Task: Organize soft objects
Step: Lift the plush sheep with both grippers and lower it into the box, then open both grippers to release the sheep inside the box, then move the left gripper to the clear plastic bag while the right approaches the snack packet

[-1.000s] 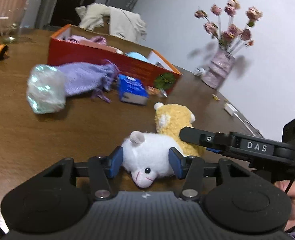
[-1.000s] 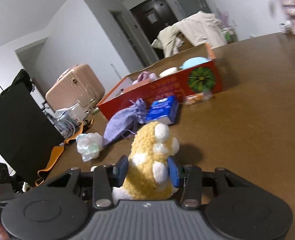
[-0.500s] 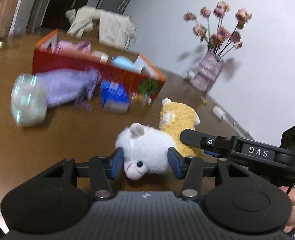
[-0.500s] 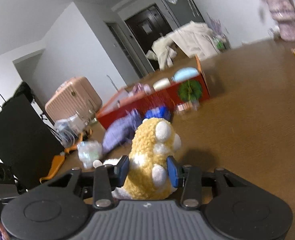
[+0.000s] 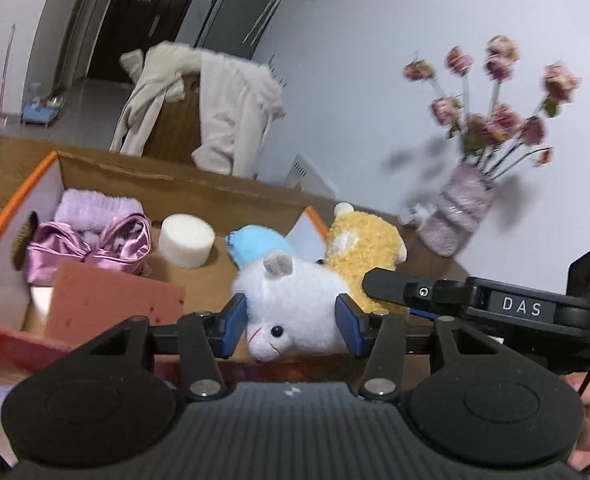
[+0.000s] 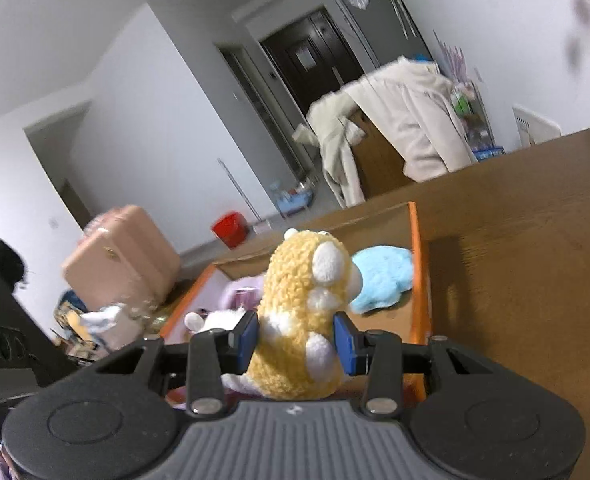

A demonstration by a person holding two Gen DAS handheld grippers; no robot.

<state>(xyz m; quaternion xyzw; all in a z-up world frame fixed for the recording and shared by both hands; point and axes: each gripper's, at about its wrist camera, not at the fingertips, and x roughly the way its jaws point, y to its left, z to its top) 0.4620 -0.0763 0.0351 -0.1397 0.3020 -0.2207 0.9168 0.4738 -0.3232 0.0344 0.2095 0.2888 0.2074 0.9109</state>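
Note:
My left gripper [image 5: 291, 326] is shut on a white plush animal [image 5: 295, 304] and holds it above the right end of the open red cardboard box [image 5: 11, 208]. My right gripper [image 6: 297, 342] is shut on a yellow plush animal [image 6: 303, 312], also over the box [image 6: 419, 280]; this toy shows in the left wrist view [image 5: 363, 248] just right of the white one. Inside the box lie a blue plush [image 5: 255, 242], a white sponge cylinder [image 5: 187, 240], a purple satin bow [image 5: 91, 248], a lilac cloth [image 5: 95, 206] and a pink sponge block [image 5: 111, 304].
A vase of dried flowers [image 5: 459, 216] stands on the brown table [image 6: 535, 240] to the right of the box. A chair draped with a cream garment [image 5: 215, 108] is behind the table. A pink suitcase [image 6: 123, 256] stands on the floor at left.
Both grippers have lifted their plush toys off the table and carried them forward until they hang over the red box. The purple pouch and blue pack have dropped out of view.

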